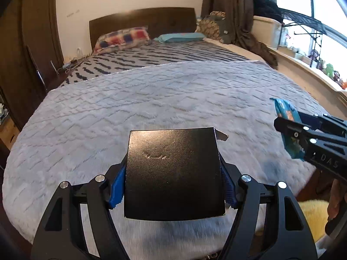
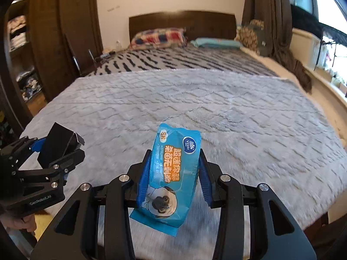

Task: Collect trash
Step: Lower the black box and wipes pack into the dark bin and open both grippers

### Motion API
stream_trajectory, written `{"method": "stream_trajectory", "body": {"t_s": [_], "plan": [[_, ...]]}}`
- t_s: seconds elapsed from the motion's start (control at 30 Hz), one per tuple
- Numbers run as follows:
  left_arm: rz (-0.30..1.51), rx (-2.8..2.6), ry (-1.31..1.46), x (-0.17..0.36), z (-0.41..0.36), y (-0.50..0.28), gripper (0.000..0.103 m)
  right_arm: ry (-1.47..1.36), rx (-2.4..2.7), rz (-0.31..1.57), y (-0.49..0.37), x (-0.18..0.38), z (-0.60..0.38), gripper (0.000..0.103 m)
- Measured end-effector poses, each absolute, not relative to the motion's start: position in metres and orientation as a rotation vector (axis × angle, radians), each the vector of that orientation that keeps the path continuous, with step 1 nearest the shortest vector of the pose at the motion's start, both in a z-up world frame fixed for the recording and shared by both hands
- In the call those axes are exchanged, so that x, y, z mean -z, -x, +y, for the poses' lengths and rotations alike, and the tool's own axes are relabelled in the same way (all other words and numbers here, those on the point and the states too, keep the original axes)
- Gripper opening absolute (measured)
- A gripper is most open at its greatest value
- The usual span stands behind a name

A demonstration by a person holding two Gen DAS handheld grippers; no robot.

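Note:
A flat black cardboard box [image 1: 174,173] is clamped between the blue pads of my left gripper [image 1: 173,184], held above the grey fleece blanket [image 1: 151,99]. The same black box [image 2: 58,146] and left gripper [image 2: 63,155] show at the left edge of the right wrist view. My right gripper [image 2: 173,171] is shut on a blue wet-wipe packet [image 2: 171,173] with a pug picture, lifted over the blanket [image 2: 238,117]. In the left wrist view that packet [image 1: 286,112] sticks out of the right gripper [image 1: 290,130] at the right edge.
The bed runs back to a dark headboard [image 1: 143,19] with a checked pillow [image 1: 123,38] and a teal pillow [image 1: 180,37]. A dark wardrobe [image 1: 28,43] stands left. Curtains [image 1: 236,10], a window sill [image 1: 303,69] and a rack lie right. Something yellow [image 1: 312,214] is below the bed's foot.

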State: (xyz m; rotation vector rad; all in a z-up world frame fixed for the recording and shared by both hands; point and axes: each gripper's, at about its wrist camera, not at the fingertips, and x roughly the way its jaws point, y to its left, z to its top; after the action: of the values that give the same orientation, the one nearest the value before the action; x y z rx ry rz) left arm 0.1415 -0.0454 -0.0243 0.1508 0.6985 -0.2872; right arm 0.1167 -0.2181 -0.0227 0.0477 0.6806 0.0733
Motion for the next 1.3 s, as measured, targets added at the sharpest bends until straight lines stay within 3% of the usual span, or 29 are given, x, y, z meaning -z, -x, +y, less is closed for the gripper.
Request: {"method": "stream_trajectory", "body": {"t_s": [0.23,0.53,1.3], "plan": [[0.705,0.327,-0.138,0.044,-0.033,-0.068,0.068,-0.075,-0.078,0.675,-0.048,0.036,-0.214,0.041],[0.79,0.348,-0.135,0.099,-0.03,-0.007,0.068,-0.091,-0.073,0.778,0.007,0.096,-0.207,0.041],[1.208,0.383,-0.165,0.267,-0.031,0.0,0.068,-0.114,-0.132,1.185,0.009,0.254,-0.18,0.041]]}}
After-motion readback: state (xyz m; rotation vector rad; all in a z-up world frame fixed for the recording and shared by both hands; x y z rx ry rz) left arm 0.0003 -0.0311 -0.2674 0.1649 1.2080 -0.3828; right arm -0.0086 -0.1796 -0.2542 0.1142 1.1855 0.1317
